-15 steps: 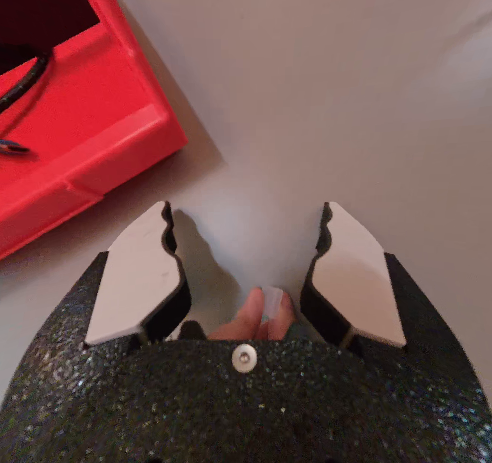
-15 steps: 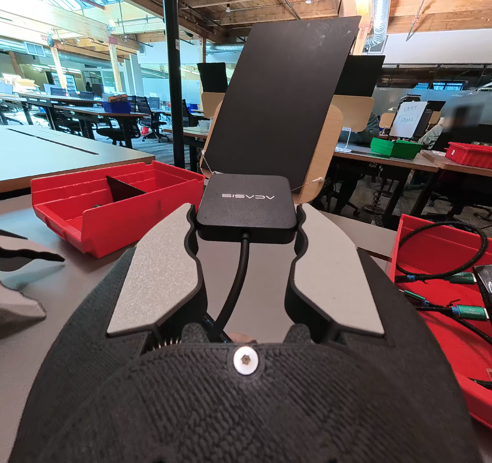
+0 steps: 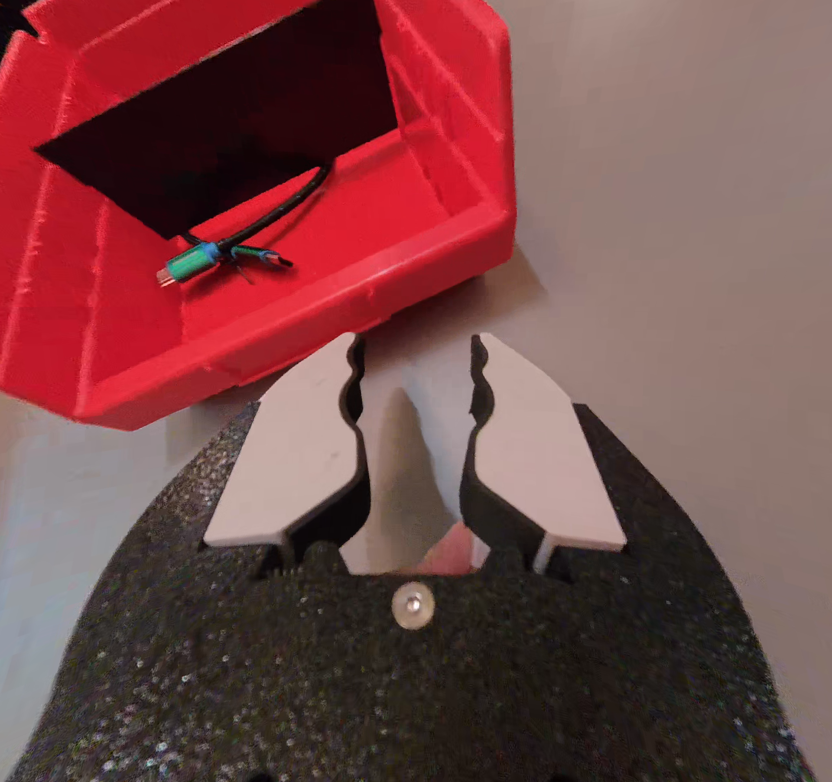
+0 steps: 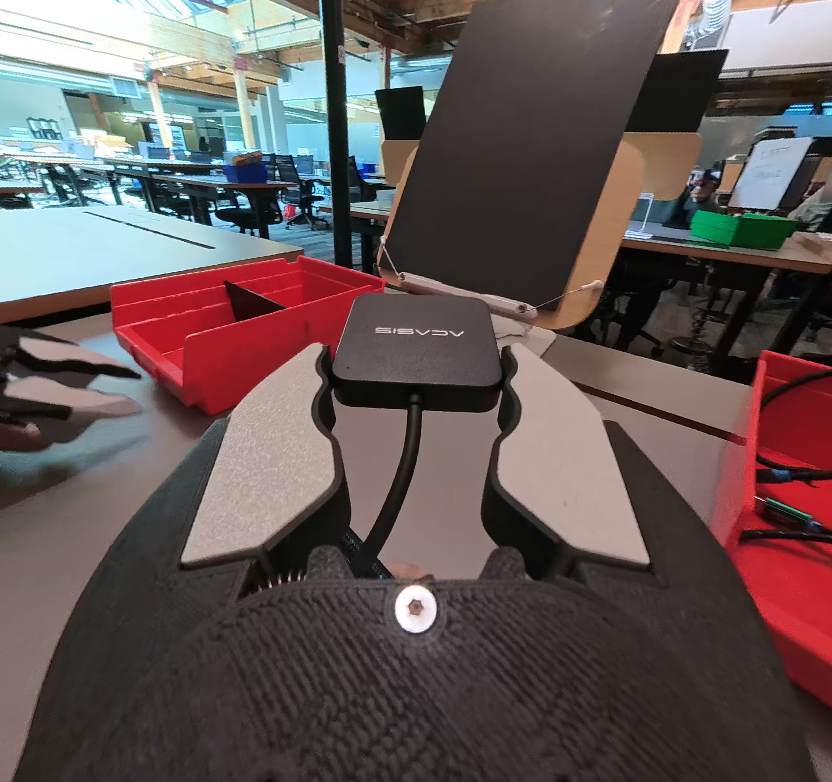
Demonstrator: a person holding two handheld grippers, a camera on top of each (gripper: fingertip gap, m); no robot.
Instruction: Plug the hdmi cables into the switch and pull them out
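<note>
Left wrist view looks steeply down, close over the red plastic bin [image 3: 450, 238] at eleven o'clock; right wrist view faces level across the table, sharing that bin [image 4: 216, 355].

In my right wrist view, my left gripper [image 4: 67, 393] is smeared with blur and cut off at the left edge. The switch [image 4: 416, 351] hides its far ports from me. A black divider [image 3: 216, 125] covers where the cable [image 3: 270, 215] leads inside the red bin [image 3: 315, 305].
</note>
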